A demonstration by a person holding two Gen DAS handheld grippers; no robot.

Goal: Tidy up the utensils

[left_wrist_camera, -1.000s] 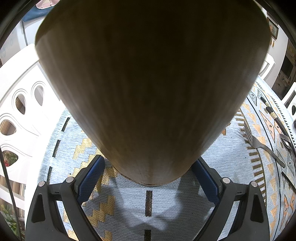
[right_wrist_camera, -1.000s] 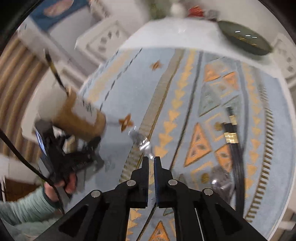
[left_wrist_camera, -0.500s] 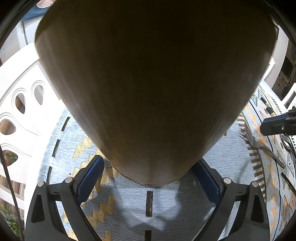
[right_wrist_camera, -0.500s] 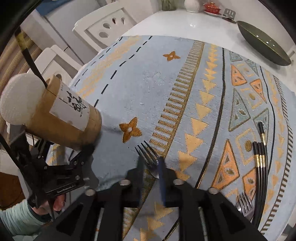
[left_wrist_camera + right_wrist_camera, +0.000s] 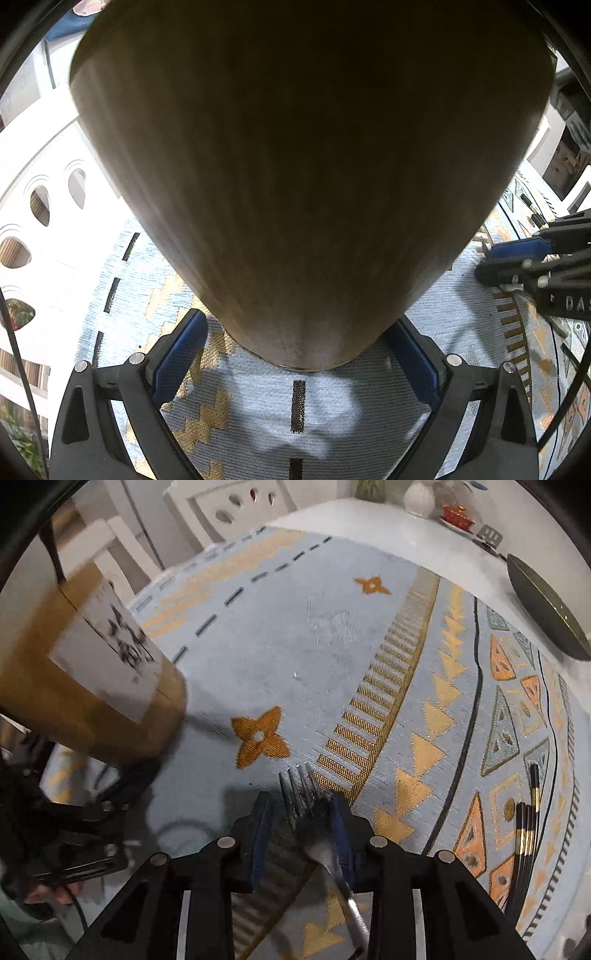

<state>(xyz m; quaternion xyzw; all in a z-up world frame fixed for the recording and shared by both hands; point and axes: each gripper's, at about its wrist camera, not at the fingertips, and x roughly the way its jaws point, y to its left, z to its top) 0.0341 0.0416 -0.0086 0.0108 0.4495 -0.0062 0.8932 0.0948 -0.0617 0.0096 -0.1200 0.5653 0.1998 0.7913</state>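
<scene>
A tan wooden utensil holder (image 5: 295,166) fills the left wrist view, and my left gripper (image 5: 295,332) is shut on its lower end with a blue pad on each side. In the right wrist view the holder (image 5: 85,672), with a white label, leans at the left. A steel fork (image 5: 299,786) lies flat on the blue patterned tablecloth (image 5: 332,646). My right gripper (image 5: 301,805) points down over the fork's head, its jaws closing with the fork between them; the left pad still stands clear of the tines. The right gripper (image 5: 491,262) shows at the right edge.
Black chopsticks with gold bands (image 5: 526,830) lie at the right on the cloth. A dark green oval dish (image 5: 546,609) sits at the far right, a white vase (image 5: 417,498) at the back. White chairs (image 5: 229,506) stand beyond the table. A hand (image 5: 55,893) holds the left gripper.
My right gripper has come down and across to the fork and its jaws have parted around the fork's head. The left gripper and the holder have stayed still.
</scene>
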